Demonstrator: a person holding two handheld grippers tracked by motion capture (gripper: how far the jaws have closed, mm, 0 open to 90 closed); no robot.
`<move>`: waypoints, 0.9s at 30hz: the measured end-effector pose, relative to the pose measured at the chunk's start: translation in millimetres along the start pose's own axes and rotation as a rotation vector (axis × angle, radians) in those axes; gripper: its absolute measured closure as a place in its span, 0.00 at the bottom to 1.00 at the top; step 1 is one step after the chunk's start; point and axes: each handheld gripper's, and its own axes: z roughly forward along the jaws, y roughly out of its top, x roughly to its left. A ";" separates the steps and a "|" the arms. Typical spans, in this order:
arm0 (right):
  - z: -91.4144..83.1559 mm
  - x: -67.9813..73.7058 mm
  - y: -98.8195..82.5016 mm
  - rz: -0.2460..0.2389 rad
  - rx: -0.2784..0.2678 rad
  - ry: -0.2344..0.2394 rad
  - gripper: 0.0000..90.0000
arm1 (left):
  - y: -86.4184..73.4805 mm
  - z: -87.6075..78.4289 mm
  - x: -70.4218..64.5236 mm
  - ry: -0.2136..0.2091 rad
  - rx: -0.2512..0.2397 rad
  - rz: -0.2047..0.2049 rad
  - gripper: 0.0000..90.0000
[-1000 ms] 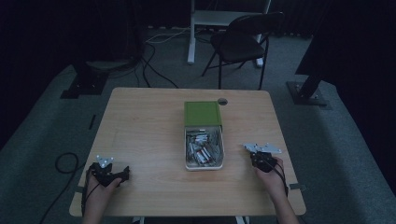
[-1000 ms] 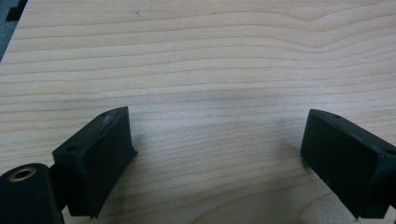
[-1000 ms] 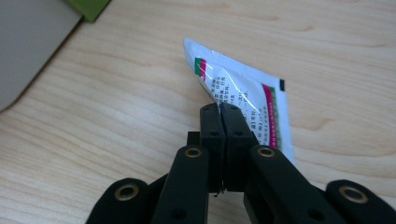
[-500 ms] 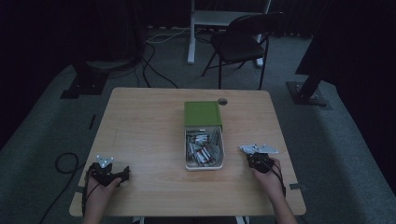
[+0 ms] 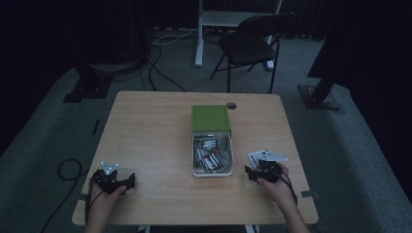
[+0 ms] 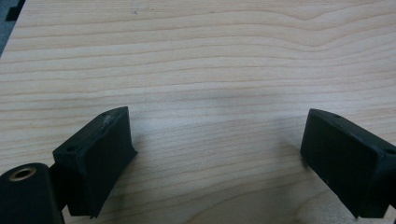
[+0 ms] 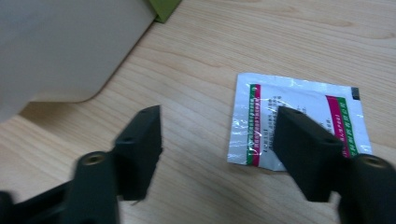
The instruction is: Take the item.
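My left gripper [image 5: 114, 180] [image 6: 215, 135] rests near the table's front left corner, open over bare wood. My right gripper [image 5: 262, 171] [image 7: 219, 121] sits at the front right, just beside the white tray [image 5: 212, 174]. Its jaws have just been opening and now stand open with nothing gripped. A white sachet [image 7: 280, 93] with red and green stripes lies flat on the table, and the right jaw hides part of it. The tray holds several similar sachets [image 5: 211, 154], and its green lid [image 5: 210, 118] lies at its far end.
The wooden table [image 5: 150, 136] has a cable hole [image 5: 231, 105] behind the lid. The tray's white wall [image 7: 70, 46] rises close on the left in the right gripper view. A folding chair [image 5: 252, 46] and stand legs are on the floor beyond the table.
My right gripper has shifted slightly left toward the tray. The left gripper has stayed where it was.
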 end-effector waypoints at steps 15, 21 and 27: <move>-4.7 7.4 -0.2 -0.017 -0.055 0.105 0.19 | 7.1 -3.8 -24.1 -0.131 -0.021 0.138 0.11; -6.1 7.0 1.1 -0.022 -0.082 0.117 0.18 | 11.7 -7.9 -37.8 -0.151 -0.021 0.211 0.11; -7.2 6.3 1.3 -0.015 -0.089 0.134 0.18 | 15.3 -7.5 -55.5 -0.237 -0.032 0.241 0.11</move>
